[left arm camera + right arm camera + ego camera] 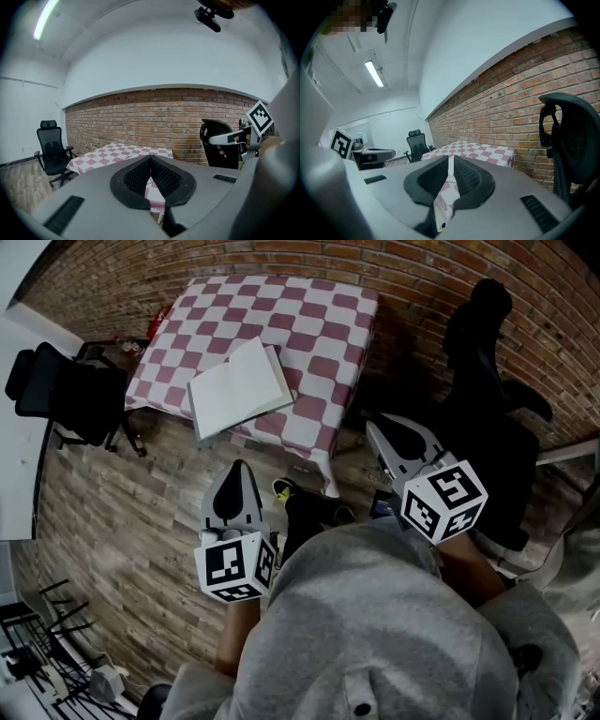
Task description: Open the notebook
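Observation:
The notebook (pixel 239 390) lies on the red-and-white checked table (pixel 319 324) with white pages facing up. Both grippers hang in the air well short of the table, above the wooden floor. My left gripper (pixel 236 468) points at the table's near edge; its jaws (pixel 150 158) meet at the tips with nothing between them. My right gripper (pixel 373 425) is off the table's right corner; its jaws (pixel 450 158) stand almost together, only a thin slit showing, and hold nothing. The table (pixel 117 152) shows far ahead in the left gripper view.
A black office chair (pixel 66 395) stands left of the table and another black chair (pixel 487 362) to its right against the brick wall (pixel 422 268). The person's shoes (pixel 314 507) are on the floor below the grippers. A wire rack (pixel 47 652) sits at the bottom left.

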### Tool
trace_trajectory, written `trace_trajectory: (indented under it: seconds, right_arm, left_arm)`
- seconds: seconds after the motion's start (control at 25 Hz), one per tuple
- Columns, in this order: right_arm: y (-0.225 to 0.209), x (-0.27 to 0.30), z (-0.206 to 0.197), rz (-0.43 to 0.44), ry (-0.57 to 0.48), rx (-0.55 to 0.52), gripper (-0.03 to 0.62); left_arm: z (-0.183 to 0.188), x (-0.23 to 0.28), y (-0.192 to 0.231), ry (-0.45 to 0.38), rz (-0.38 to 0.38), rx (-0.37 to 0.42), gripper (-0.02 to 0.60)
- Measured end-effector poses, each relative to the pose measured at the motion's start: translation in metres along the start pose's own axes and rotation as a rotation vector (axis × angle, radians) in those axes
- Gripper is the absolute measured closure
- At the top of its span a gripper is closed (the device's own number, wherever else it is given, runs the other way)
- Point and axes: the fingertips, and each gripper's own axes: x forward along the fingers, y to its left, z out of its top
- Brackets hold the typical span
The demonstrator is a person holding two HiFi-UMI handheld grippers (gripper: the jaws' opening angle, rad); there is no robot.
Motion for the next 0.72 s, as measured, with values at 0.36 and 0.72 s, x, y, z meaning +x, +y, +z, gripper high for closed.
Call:
trace_trajectory:
  seconds: [0.36,0.72]
  right_arm:
    - [-0.004,0.007,0.003,0.003,-0.003,0.008,0.543]
    - [-0.008,0.011,-0.003,0.002,0.019,0.013,0.543]
  left_arm:
    - [0.003,0.002,0.004,-0.003,0.015,-0.002,0.574]
    - [0.000,0.010,0.002,0.013,0.017,0.009,0.574]
